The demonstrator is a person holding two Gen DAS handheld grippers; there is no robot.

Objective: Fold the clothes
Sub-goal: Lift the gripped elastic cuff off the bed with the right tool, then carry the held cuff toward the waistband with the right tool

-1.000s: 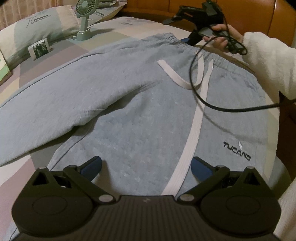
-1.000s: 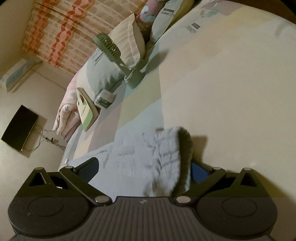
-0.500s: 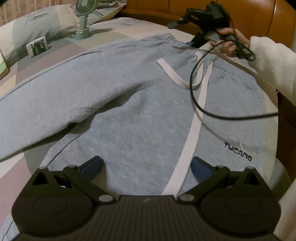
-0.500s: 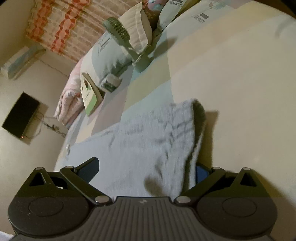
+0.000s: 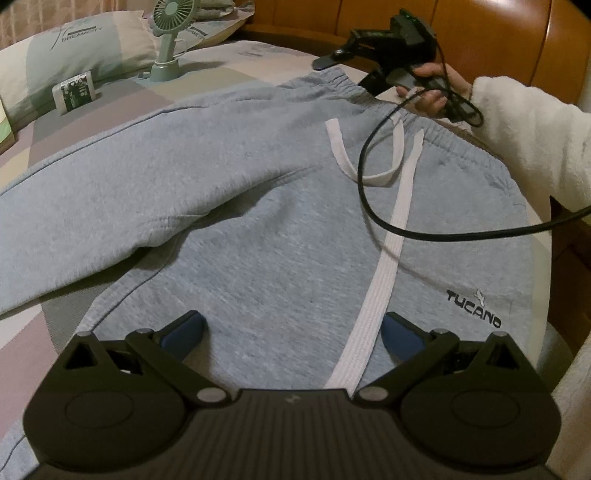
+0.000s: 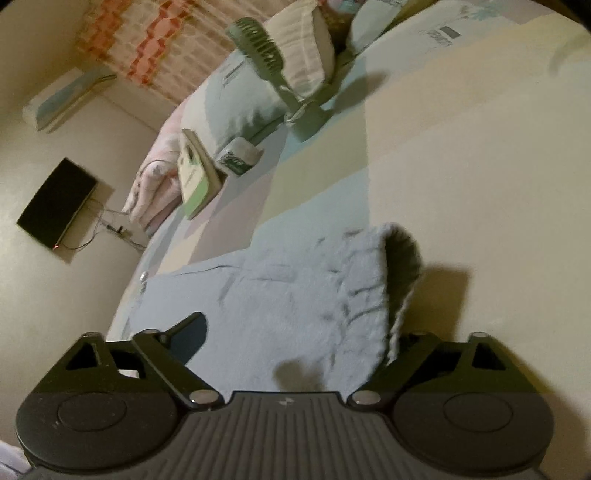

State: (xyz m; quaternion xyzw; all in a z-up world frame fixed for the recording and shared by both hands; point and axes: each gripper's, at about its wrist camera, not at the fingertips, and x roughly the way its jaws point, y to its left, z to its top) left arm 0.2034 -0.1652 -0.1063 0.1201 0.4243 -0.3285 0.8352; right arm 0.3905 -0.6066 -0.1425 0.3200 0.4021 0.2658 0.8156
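Grey-blue sweatpants [image 5: 258, 229] with a white drawstring [image 5: 380, 273] and a black TUCANO logo lie spread over the bed. My left gripper [image 5: 293, 332] hovers open just above one leg, with the drawstring running between its blue fingers [image 5: 184, 328]. At the far waistband [image 5: 332, 79], a hand in a white fuzzy sleeve holds my right gripper [image 5: 349, 72]. In the right wrist view the waistband corner [image 6: 369, 280] stands up between the closing jaws of the right gripper [image 6: 295, 339]. The cloth hides its right finger, and the left finger [image 6: 188, 336] is clear of the cloth.
A green desk fan [image 5: 168, 37], pillows [image 5: 74, 40] and a small packet [image 5: 75, 94] sit at the bed's far side. A black cable [image 5: 369, 177] loops across the pants. The wooden headboard [image 5: 480, 29] lies behind the right gripper. A book [image 6: 194, 177] leans by the pillows.
The right gripper has rolled a little and its jaws have narrowed around the waistband corner, which now covers its right finger. The left gripper has stayed put.
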